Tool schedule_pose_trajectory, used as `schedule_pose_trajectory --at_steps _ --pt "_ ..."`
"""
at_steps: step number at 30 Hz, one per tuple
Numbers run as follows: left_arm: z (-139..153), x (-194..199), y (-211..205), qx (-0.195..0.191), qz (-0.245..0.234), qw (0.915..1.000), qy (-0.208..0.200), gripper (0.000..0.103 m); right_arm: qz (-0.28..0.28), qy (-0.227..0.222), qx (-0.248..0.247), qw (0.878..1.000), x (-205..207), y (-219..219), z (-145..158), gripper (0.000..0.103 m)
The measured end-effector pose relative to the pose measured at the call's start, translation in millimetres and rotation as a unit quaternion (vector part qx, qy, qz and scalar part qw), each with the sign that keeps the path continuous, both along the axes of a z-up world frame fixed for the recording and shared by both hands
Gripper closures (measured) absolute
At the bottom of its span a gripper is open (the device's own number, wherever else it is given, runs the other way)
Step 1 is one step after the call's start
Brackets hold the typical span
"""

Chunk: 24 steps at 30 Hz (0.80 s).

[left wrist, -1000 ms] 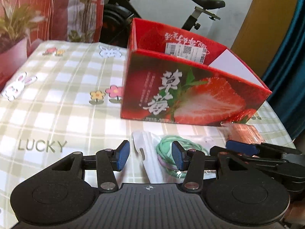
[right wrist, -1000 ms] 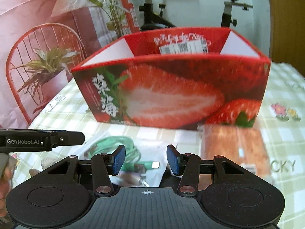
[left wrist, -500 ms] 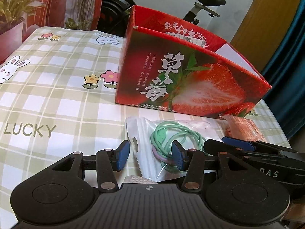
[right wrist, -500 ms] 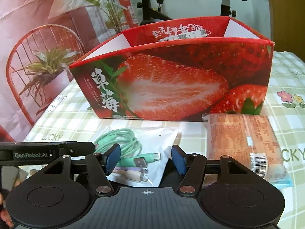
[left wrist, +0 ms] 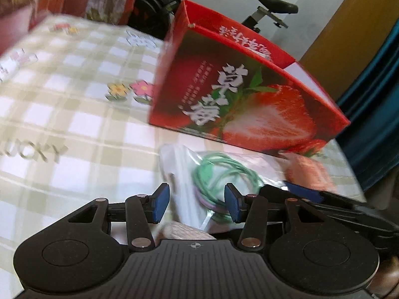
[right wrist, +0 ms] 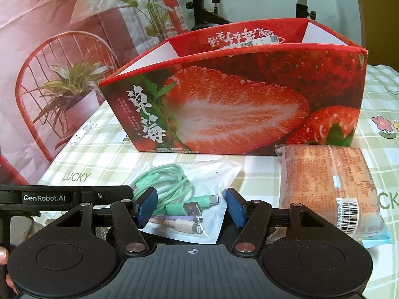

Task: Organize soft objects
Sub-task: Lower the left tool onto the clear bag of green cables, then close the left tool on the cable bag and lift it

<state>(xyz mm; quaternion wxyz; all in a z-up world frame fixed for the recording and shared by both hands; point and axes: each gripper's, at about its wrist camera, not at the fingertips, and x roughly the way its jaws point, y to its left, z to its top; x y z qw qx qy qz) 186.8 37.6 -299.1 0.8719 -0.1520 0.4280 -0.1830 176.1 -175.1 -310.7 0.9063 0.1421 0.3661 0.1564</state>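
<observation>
A clear bag of coiled green cables (right wrist: pixel 189 194) lies on the checked tablecloth in front of a red strawberry box (right wrist: pixel 237 114). It also shows in the left wrist view (left wrist: pixel 219 174), as does the box (left wrist: pixel 239 99). An orange wrapped bread packet (right wrist: pixel 329 184) lies right of the bag, blurred in the left wrist view (left wrist: pixel 309 172). My right gripper (right wrist: pixel 190 210) is open, its fingers either side of the bag's near end. My left gripper (left wrist: pixel 197 205) is open and empty, just short of the bag. A beige soft object (left wrist: pixel 184 231) peeks under its palm.
The box is open at the top with a label inside. The tablecloth (left wrist: pixel 62 94) stretches left. An exercise bike (right wrist: pixel 207 5) and a printed backdrop with a red chair (right wrist: pixel 49 79) stand behind the table. A blue curtain (left wrist: pixel 374 104) hangs right.
Both grippers have drawn back from the box and risen, showing more of the bag and packet. The right gripper's jaws have opened wider. The left view is blurred by motion.
</observation>
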Motion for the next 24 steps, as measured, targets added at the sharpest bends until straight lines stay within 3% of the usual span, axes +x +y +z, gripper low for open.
schedule_pose_trajectory --at_steps 13,16,19,24 --pt "-7.7 0.4 1.0 -0.025 0.003 0.9997 0.005 0.058 0.001 0.008 0.012 1.0 2.0 1.9 -3.3 0.044" --pt "-7.0 -0.7 0.0 -0.024 0.008 0.9997 -0.002 0.066 0.001 0.009 0.013 1.0 2.4 2.7 -3.6 0.045" --pt "-1.3 -2.3 -0.4 -0.017 0.009 0.9997 -0.016 0.081 0.002 0.007 0.015 1.0 0.9 2.2 -1.4 0.05" --pt "1.1 -2.2 -2.5 -0.014 0.004 0.9997 -0.019 0.081 0.005 -0.007 0.017 1.0 -1.1 1.4 4.7 0.061"
